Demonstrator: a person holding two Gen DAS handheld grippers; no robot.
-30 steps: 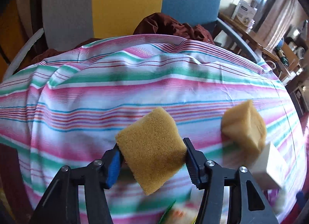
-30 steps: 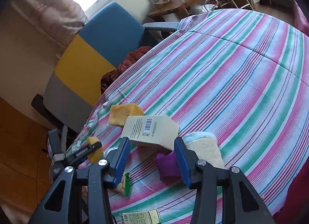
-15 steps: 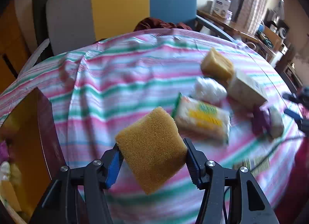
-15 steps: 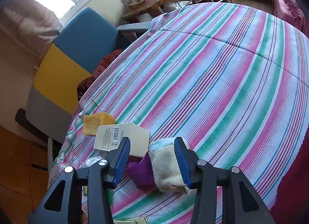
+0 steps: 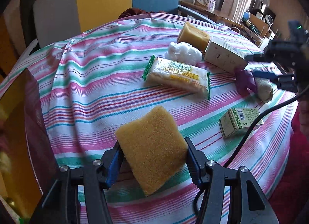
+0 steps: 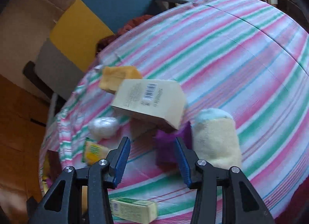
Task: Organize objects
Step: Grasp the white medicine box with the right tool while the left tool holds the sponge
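Left wrist view. Left gripper (image 5: 152, 163): jaws clamped on a yellow sponge (image 5: 151, 150), held tilted above the striped tablecloth (image 5: 92, 88). On the cloth beyond: a snack packet (image 5: 176, 76) with green ends; a white crumpled wad (image 5: 182, 53) just behind it; a second yellow sponge (image 5: 193, 34) touching a white carton (image 5: 224, 56); a purple item (image 5: 246, 79) beside a cream rolled towel (image 5: 264, 88); a small green box (image 5: 240, 121) nearer the camera, crossed by a black cable (image 5: 251, 129). The right gripper's blue finger lies between the purple item and the towel.

Right wrist view. Right gripper (image 6: 152, 163): jaws apart, holding nothing, the purple item (image 6: 168, 146) at the right finger's inner side, the towel (image 6: 217, 139) outside it. White carton (image 6: 148, 100) tilted, just behind.
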